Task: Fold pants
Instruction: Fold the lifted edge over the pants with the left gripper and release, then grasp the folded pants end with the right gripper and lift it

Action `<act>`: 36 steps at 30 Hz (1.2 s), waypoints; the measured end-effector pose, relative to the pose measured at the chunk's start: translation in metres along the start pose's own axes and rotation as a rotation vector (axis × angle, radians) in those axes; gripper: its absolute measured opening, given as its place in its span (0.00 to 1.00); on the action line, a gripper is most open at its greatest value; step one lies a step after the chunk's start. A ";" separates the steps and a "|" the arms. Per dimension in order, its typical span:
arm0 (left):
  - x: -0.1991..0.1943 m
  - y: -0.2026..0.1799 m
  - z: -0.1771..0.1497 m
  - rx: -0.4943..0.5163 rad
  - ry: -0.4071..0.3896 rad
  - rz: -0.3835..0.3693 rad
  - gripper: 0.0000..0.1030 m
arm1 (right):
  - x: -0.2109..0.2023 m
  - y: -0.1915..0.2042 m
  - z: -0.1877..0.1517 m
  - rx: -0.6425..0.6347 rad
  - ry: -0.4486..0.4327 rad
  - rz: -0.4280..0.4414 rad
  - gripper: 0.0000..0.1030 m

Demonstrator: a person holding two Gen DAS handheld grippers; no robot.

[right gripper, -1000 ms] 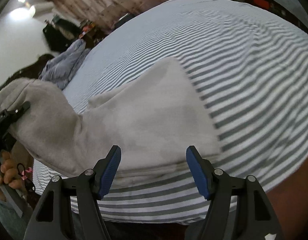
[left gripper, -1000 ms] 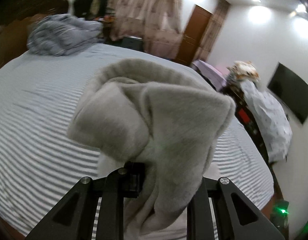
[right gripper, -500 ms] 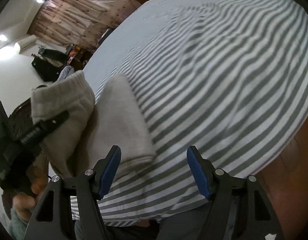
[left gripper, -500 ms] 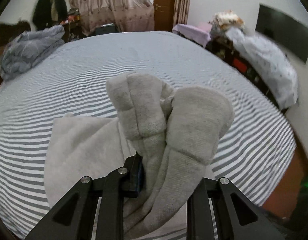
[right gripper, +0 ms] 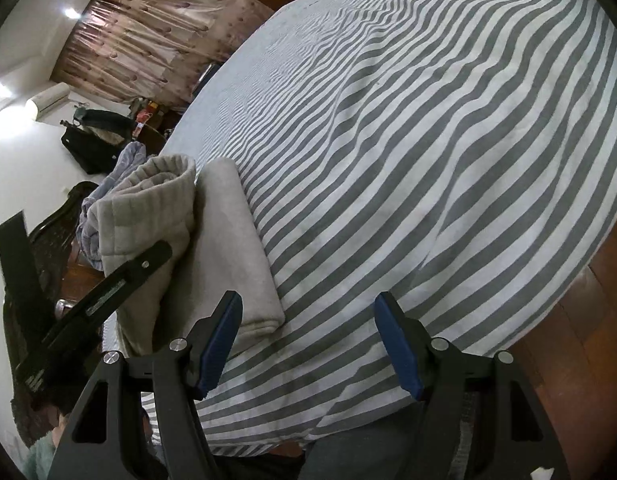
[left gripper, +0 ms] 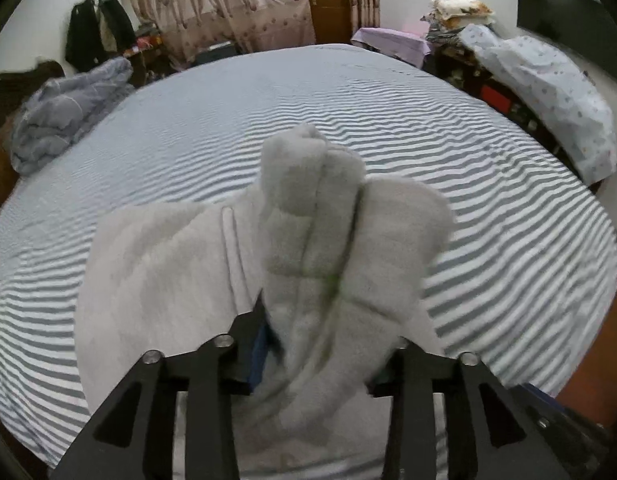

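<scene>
The grey fleece pants (left gripper: 156,280) lie partly folded on the striped bed near its front edge. My left gripper (left gripper: 320,356) is shut on a bunched end of the pants (left gripper: 332,232) and holds it up above the folded part. In the right wrist view the pants (right gripper: 236,248) lie at the left, with the left gripper (right gripper: 120,276) clamped on the raised ribbed end (right gripper: 148,208). My right gripper (right gripper: 308,344) is open and empty over the bare sheet, just right of the folded edge.
The striped sheet (left gripper: 388,120) covers the wide bed. A crumpled blue-grey quilt (left gripper: 64,116) lies at the far left corner. Cluttered furniture with covered piles (left gripper: 548,92) stands along the right wall. The wooden floor (right gripper: 580,320) shows past the bed's near edge.
My left gripper has carried the bunched end over the folded part and lowered it, the view swinging down to the bed. My right gripper has let go and moved off to the right of the pants.
</scene>
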State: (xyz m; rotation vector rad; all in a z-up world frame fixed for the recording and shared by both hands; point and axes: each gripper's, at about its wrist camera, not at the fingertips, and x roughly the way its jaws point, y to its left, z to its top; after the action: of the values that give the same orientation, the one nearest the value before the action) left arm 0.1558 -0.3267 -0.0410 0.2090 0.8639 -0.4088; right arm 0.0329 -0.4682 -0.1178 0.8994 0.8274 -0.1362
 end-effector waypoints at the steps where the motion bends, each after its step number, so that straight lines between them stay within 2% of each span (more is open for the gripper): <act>1: -0.008 0.002 -0.003 -0.024 -0.009 -0.084 0.65 | -0.002 -0.002 -0.001 0.001 -0.002 -0.001 0.65; 4: -0.034 0.001 -0.010 -0.005 -0.079 -0.152 0.68 | -0.007 0.002 0.000 -0.013 -0.008 -0.012 0.65; 7: -0.051 0.013 -0.015 -0.001 -0.094 -0.186 0.68 | -0.011 0.014 0.000 -0.052 -0.017 -0.021 0.65; 10: -0.060 0.039 -0.018 -0.048 -0.087 -0.166 0.69 | -0.011 0.027 -0.001 -0.082 -0.016 -0.012 0.65; 15: -0.065 0.105 -0.034 -0.161 -0.075 -0.059 0.69 | -0.002 0.061 -0.009 -0.169 0.020 0.050 0.65; 20: -0.059 0.148 -0.056 -0.203 -0.048 0.043 0.69 | 0.015 0.095 -0.010 -0.236 0.065 0.098 0.65; 25: -0.046 0.175 -0.078 -0.262 -0.011 0.049 0.69 | 0.033 0.105 -0.012 -0.231 0.100 0.075 0.65; 27: -0.040 0.176 -0.080 -0.263 -0.002 0.044 0.69 | 0.042 0.100 -0.015 -0.206 0.125 0.057 0.69; 29: -0.037 0.178 -0.086 -0.260 0.005 0.031 0.69 | 0.051 0.098 -0.013 -0.187 0.138 0.053 0.70; 33: -0.033 0.182 -0.087 -0.258 0.011 0.014 0.69 | 0.065 0.108 0.002 -0.163 0.123 0.053 0.74; 36: -0.029 0.181 -0.088 -0.260 0.015 0.008 0.69 | 0.082 0.117 0.013 -0.140 0.125 0.004 0.77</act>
State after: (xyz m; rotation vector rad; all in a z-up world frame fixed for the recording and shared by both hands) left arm 0.1561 -0.1258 -0.0724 -0.0246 0.9215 -0.2846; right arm 0.1479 -0.3855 -0.0954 0.7831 0.9402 -0.0183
